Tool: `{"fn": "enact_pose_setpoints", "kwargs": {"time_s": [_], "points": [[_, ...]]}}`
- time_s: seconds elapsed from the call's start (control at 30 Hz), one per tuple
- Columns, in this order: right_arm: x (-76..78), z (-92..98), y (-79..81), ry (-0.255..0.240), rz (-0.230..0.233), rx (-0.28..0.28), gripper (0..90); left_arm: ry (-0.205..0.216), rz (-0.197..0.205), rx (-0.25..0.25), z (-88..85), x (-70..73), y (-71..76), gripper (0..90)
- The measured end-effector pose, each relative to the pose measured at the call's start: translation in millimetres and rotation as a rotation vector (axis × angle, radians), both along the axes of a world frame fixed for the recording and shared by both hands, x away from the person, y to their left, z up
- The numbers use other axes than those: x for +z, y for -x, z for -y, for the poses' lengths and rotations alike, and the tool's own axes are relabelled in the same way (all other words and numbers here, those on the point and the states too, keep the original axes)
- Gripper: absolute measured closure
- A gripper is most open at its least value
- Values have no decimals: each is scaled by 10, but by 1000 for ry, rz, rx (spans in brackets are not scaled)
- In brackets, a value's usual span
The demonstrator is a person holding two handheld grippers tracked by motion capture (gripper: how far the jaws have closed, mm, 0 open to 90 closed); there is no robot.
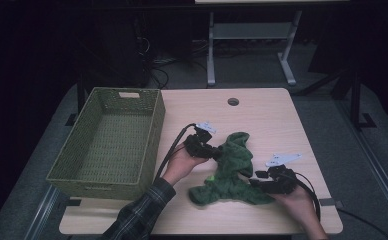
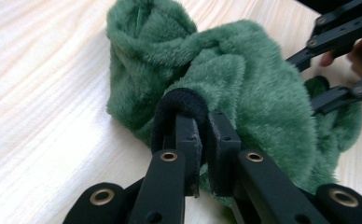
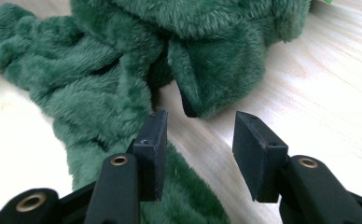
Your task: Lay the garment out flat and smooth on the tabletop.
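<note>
Fleece, dark green and plush, lay crumpled as a soft garment (image 1: 230, 167) on the pale wooden table (image 1: 262, 115), stretched between the two claws. The left gripper (image 1: 213, 151) sat at the garment's left edge, and in the left gripper view its jaws stood nearly together, pinched on a black ribbed cuff (image 2: 181, 103) that looped over the tip of one jaw. Beyond that cuff the green pile bulged up and away from the jaw tips, with a hollow fold higher still. To the right of the jaws in that view, the black linkage bars of the other claw reached in at the far side of the fleece.

The right gripper (image 1: 258, 178) rested at the garment's lower right, its hand (image 1: 294, 200) under it near the table's front edge. In the right gripper view (image 3: 198, 140) its jaws stood partly apart with nothing pressed between them: bare wood showed through the gap, one jaw lay against green fleece on its outer side, and a dark-edged flap of the garment hung just ahead of the tips, apart from both pads.

Well off to the left of the left gripper stood a rectangular woven green basket (image 1: 152, 135), on the table's left side. The sleeve (image 1: 142, 212) behind the left hand (image 1: 179, 164) was dark plaid.
</note>
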State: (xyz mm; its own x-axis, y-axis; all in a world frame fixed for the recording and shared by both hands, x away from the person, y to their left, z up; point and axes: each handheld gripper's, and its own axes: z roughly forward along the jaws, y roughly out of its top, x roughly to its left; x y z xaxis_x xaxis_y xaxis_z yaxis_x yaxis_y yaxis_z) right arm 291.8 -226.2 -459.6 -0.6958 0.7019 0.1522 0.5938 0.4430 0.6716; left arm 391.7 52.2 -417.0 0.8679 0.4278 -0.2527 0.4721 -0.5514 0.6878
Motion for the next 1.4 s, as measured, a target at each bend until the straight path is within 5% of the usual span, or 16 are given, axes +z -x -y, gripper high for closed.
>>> {"fn": "enact_pose_setpoints", "kwargs": {"time_s": [0.3, 0.43, 0.5, 0.77, 0.93, 1.07, 1.4], "points": [[-38, -95, -110, 11, 7, -11, 608, 24, -4, -1, -48, 83, 46, 844], [-41, -79, -161, 16, 19, -34, 791, 27, 0, 1, -66, 102, 63, 844], [-23, -55, -168, 14, 29, -46, 807, 27, -4, 6, -94, 118, 74, 844], [287, 67, -227, -8, 111, -56, 830, 44, -1, 35, -249, 239, 137, 849], [548, 57, -314, -14, 148, -5, 836, 40, -9, 65, -377, 276, 207, 850], [562, 6, -418, 4, 134, 31, 836, -6, -44, 99, -448, 155, 270, 850], [230, -90, -687, 8, 18, 55, 835, -161, -94, 127, -403, -219, 237, 849]]}}
